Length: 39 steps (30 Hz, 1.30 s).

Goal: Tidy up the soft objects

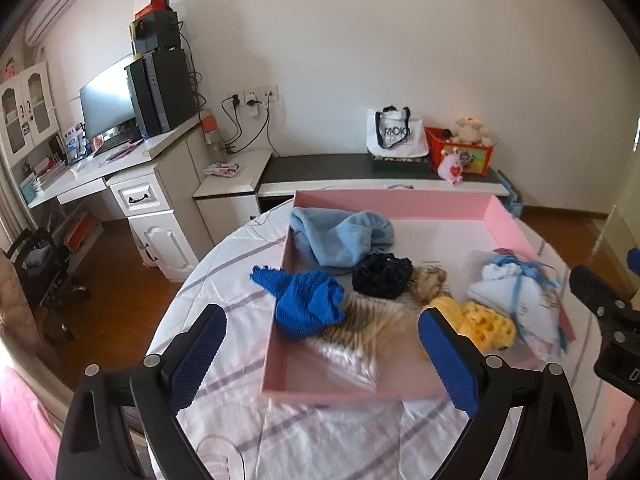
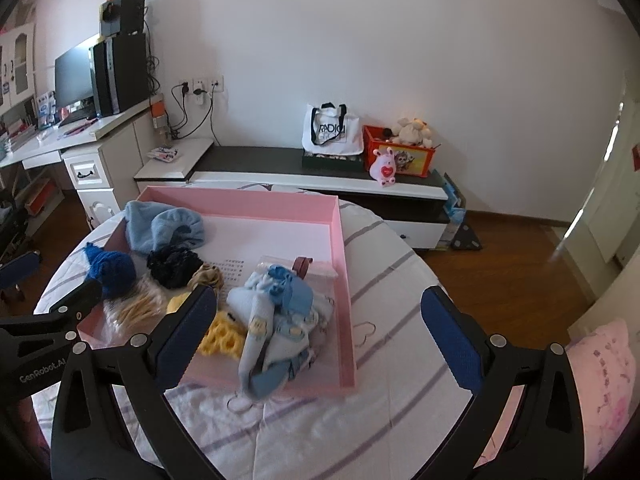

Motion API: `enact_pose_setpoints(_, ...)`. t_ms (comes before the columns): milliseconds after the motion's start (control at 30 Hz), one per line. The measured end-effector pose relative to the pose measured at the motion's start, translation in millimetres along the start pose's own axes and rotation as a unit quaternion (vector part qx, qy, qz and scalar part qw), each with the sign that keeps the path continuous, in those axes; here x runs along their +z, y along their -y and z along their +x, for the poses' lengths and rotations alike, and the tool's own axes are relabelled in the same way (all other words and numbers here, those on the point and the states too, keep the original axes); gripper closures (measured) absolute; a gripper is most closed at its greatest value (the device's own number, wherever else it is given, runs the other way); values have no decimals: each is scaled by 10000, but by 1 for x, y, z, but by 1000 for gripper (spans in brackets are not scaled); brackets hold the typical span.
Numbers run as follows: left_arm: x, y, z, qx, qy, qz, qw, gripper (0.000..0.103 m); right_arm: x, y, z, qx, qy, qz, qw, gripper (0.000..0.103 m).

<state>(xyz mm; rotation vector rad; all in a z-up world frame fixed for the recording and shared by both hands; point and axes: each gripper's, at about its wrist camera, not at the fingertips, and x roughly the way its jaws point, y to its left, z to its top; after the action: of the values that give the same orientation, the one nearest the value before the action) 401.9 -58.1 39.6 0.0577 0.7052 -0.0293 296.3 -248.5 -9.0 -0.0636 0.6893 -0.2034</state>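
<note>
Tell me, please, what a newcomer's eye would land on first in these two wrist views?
Probably the shallow pink tray on the striped cloth of the round table, its near half heaped with soft things. A bright blue knit piece drapes over the tray's left wall, a pale blue towel lies behind it, and a yellow crocheted piece sits toward the right. Both open grippers frame the tray, holding nothing.

My two wrist cameras look forward and steeply down from close above the bed's [image 1: 320,432] near edge, the left one set further left, both sharing the pink tray [image 1: 392,200] [image 2: 240,204] and far wall.
</note>
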Motion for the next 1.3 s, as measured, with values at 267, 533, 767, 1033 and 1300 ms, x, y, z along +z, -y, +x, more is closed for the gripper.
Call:
enact_pose_setpoints(267,-29,-1,-57,-50,351,-56,9994,1,-16,-1,-42,33,233,40,9997,0)
enact_pose_setpoints(533,-56,1,-107,-133,559,-101,9983,0,-39,-3,-88,45,481,54,9988,0)
enact_pose_setpoints(767,-80,5,-157,-212,783,-81,9967,0,-58,0,-129,40,750,54,9972,0)
enact_pose_setpoints(1033,-98,-1,-212,-334,1233,-176,9917,0,-66,5,-182,-161,1328,112,9909,0)
enact_pose_setpoints(1300,-119,-4,-272,-318,1911,-147,9809,0,-71,5,-229,-297,1952,122,9802,0)
